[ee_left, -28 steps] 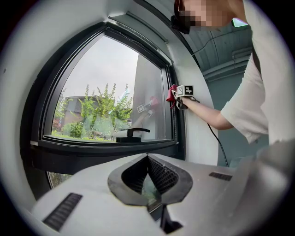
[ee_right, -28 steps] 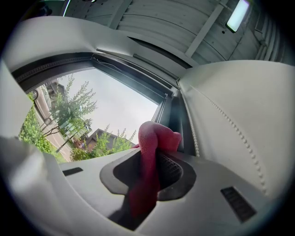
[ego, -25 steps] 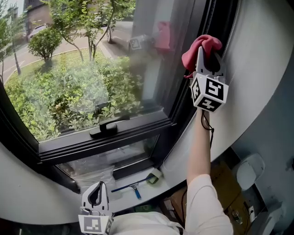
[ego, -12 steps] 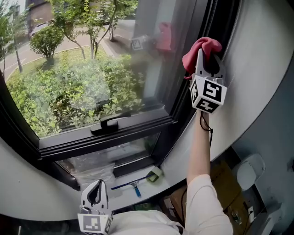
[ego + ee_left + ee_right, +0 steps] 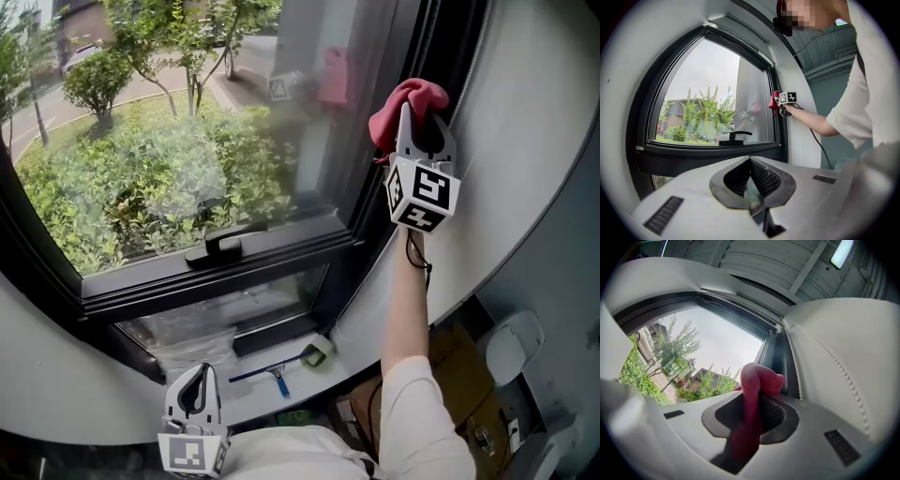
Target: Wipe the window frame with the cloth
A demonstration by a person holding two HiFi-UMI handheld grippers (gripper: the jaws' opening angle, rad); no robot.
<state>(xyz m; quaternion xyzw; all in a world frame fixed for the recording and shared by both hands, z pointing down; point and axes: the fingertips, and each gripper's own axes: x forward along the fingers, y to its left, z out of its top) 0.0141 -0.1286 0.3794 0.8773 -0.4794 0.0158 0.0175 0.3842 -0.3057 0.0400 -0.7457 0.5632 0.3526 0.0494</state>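
Up the frame (image 5: 370,187), the right hand-held gripper (image 5: 417,114) — clenched on the cloth (image 5: 401,97) — has crept higher, so wiping continues; the left hand-held gripper (image 5: 199,382) idles, closed.

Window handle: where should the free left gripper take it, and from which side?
I'd take the window handle by its lever, the slim bar lying level and standing off the frame; the base sits flush, with nothing to pinch. Come straight in from the room side, one jaw above the bar, one below. The left gripper has its jaws together, so open first.
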